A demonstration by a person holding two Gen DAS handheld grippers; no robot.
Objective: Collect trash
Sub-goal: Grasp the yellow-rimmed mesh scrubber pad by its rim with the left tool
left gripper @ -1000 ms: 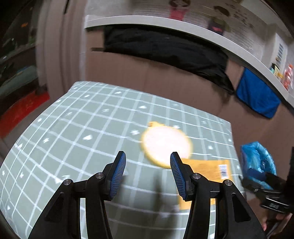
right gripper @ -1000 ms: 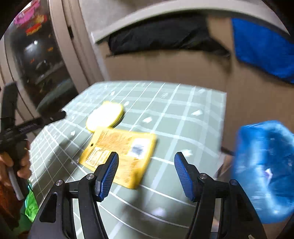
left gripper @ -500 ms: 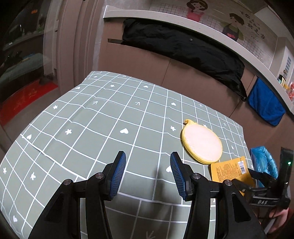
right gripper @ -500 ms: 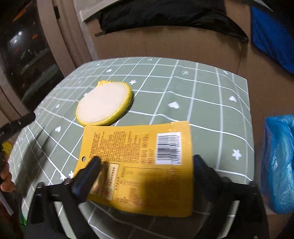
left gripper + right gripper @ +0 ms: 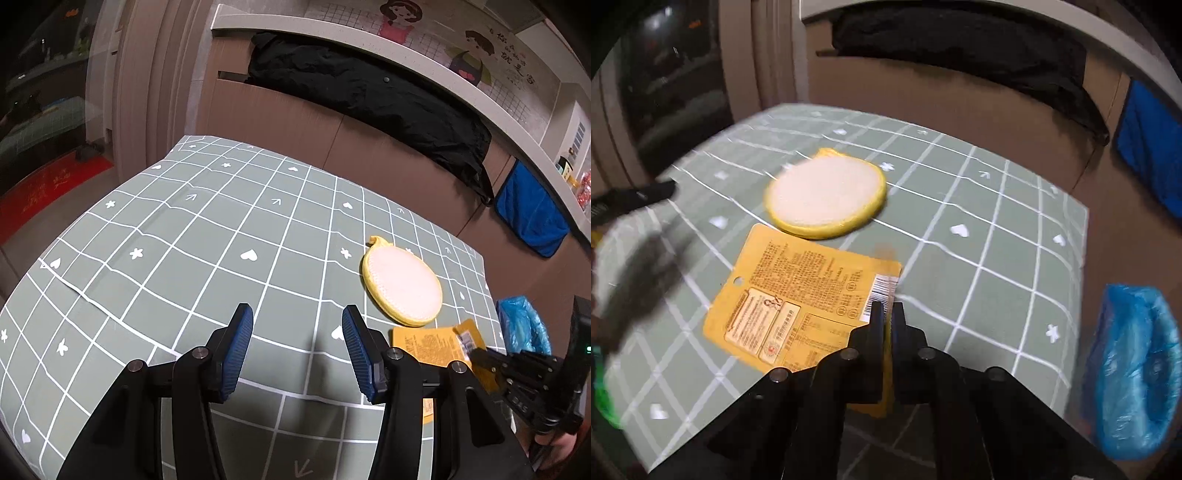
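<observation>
Currently the right hand-held gripper (image 5: 886, 314) pinches the yellow wrapper (image 5: 809, 295) at its barcode edge on the table (image 5: 997, 221); the left hand-held gripper (image 5: 297, 350) hangs spread, empty. Transfer to the blue-lined bin (image 5: 1137, 369) remains.

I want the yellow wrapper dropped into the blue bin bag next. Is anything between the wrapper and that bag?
Nothing visible. The right gripper is shut on the wrapper at its barcode corner, and only bare tablecloth lies toward the bin bag beside the table. The round sponge lies behind, out of the way.
</observation>
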